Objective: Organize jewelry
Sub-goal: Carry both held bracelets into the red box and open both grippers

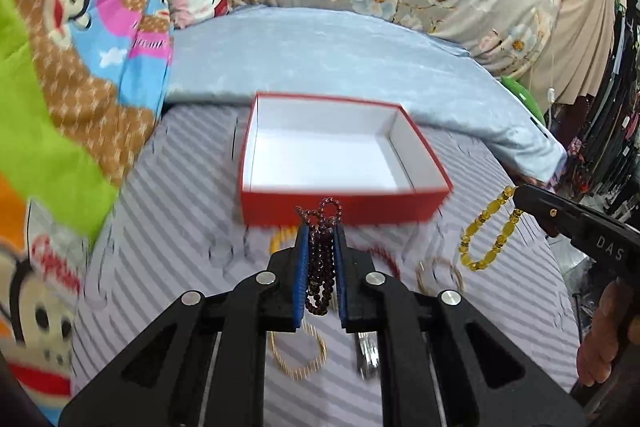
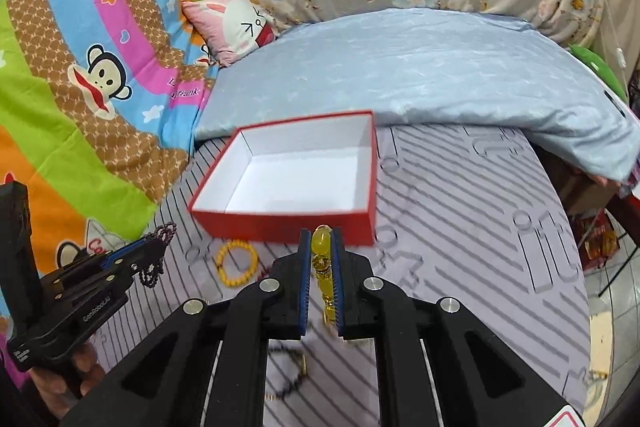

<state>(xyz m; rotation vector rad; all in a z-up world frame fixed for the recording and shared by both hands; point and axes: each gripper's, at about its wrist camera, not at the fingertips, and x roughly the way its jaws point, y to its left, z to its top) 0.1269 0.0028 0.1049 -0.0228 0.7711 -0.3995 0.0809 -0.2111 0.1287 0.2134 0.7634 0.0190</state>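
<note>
- Red box (image 1: 344, 163), white inside, nothing in it; sits on striped bed sheet (image 1: 160, 247), dead ahead of both grippers, long axis crosswise in left view.
- Left hand-held gripper (image 1: 322, 267): clamped on dark purple bead bracelet (image 1: 320, 259), loops dangling clear of sheet, tips just short of box's near wall.
- Right hand-held gripper (image 2: 321, 275): clamped on yellow bead bracelet (image 2: 322, 267), hanging as loop; box ahead and slightly left.
- Left looks marginally nearer; both need short forward carry over near wall, then release.
- Still on sheet: gold bangle (image 1: 298, 355), orange bead bracelet (image 2: 237, 263), others blurred.
</note>
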